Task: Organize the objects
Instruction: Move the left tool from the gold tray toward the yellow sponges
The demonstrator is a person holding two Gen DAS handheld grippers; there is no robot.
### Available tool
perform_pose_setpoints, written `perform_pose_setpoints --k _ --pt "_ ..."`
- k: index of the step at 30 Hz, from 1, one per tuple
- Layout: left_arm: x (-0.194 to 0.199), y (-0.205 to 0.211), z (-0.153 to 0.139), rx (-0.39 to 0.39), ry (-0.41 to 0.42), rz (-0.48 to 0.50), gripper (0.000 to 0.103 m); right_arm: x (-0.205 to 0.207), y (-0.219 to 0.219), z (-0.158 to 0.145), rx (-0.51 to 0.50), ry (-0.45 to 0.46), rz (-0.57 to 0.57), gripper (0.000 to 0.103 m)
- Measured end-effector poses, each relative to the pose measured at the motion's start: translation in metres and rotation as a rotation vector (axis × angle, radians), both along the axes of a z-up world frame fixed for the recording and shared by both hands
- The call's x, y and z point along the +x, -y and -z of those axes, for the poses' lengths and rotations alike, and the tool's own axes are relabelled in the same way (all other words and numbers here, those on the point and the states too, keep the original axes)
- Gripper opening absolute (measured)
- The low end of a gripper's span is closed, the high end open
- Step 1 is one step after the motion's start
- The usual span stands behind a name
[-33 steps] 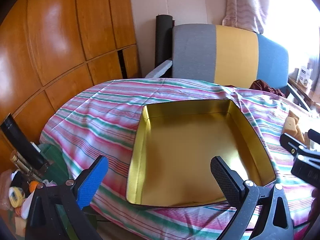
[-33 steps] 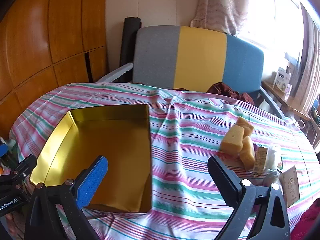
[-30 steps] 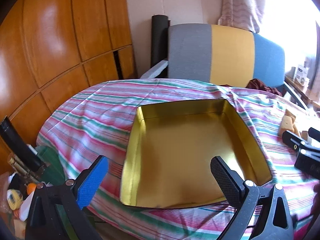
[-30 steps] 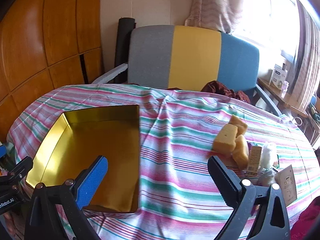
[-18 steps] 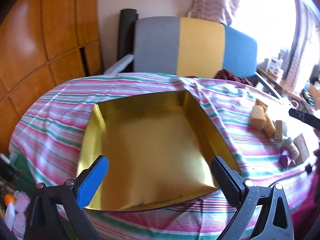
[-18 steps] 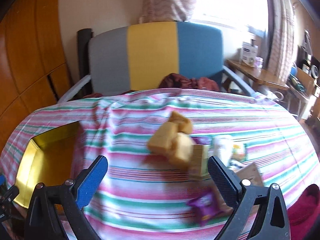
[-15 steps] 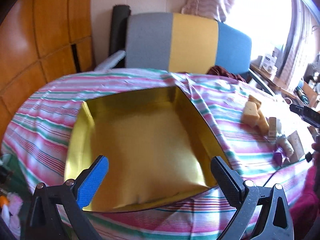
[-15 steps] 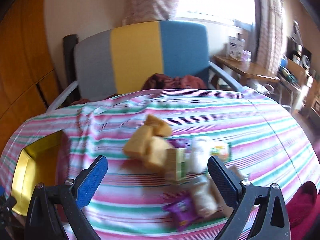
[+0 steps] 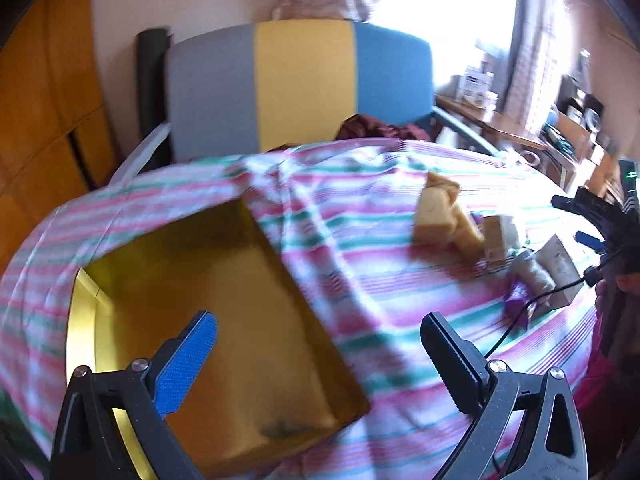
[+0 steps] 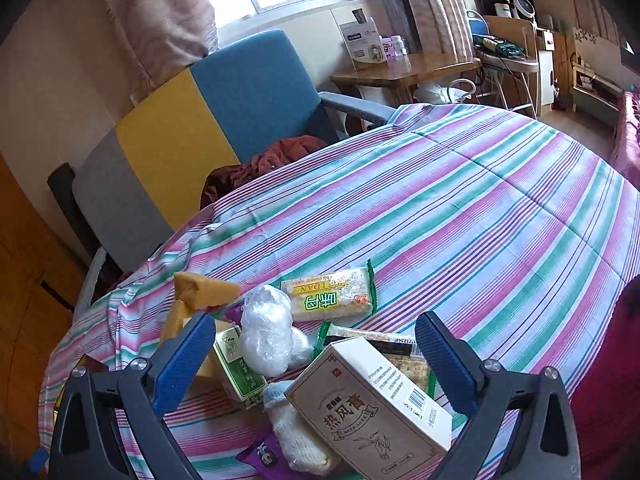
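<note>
Right wrist view: the right gripper (image 10: 316,346) hangs with its two fingers spread wide and nothing between the pads, just above a heap of small goods on the striped tablecloth (image 10: 460,220). A brown-printed carton (image 10: 370,404) lies tilted directly below the gap, its near end low in the frame. Beside the blue left fingertip sits a green-labelled packet (image 10: 238,364), and behind it a crumpled clear plastic bundle (image 10: 270,330). Farther off lies a snack bar in clear wrap with a yellow label (image 10: 330,296), and to the left the yellow sponge pieces (image 10: 204,290) lean on one another. A white knitted item (image 10: 294,432) and a purple wrapper (image 10: 264,456) lie at the near edge under the carton. Left wrist view, blurred: the left gripper (image 9: 320,354) is likewise wide apart and empty, held over the right wall of the open gold tin (image 9: 86,312), whose floor is bare. The heap sits well to the right of the tin, and the right gripper shows beyond it at the frame edge. A grey, yellow and blue chair (image 9: 300,80) stands behind the table.
</note>
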State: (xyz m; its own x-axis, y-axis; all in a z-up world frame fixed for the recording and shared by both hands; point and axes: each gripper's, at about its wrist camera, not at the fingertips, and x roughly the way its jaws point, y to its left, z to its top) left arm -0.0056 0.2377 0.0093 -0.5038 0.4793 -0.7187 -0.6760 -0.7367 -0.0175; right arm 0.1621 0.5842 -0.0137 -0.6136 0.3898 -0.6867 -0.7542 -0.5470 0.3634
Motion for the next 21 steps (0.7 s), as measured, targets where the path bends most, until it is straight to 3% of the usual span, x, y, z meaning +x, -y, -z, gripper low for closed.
perform_pose_setpoints --k 6,11,21 --pt "-0.012 -0.062 0.008 0.010 0.043 0.072 0.102 0.005 0.000 -0.003 -0.008 -0.028 -0.001 0.102" --pt "-0.028 -0.113 0.023 -0.023 0.080 0.118 0.088 0.004 -0.001 0.000 -0.027 -0.034 -0.011 0.102" --pt "-0.066 -0.189 0.046 -0.002 0.175 0.145 0.087 0.003 -0.006 0.005 -0.061 -0.047 -0.020 0.102"
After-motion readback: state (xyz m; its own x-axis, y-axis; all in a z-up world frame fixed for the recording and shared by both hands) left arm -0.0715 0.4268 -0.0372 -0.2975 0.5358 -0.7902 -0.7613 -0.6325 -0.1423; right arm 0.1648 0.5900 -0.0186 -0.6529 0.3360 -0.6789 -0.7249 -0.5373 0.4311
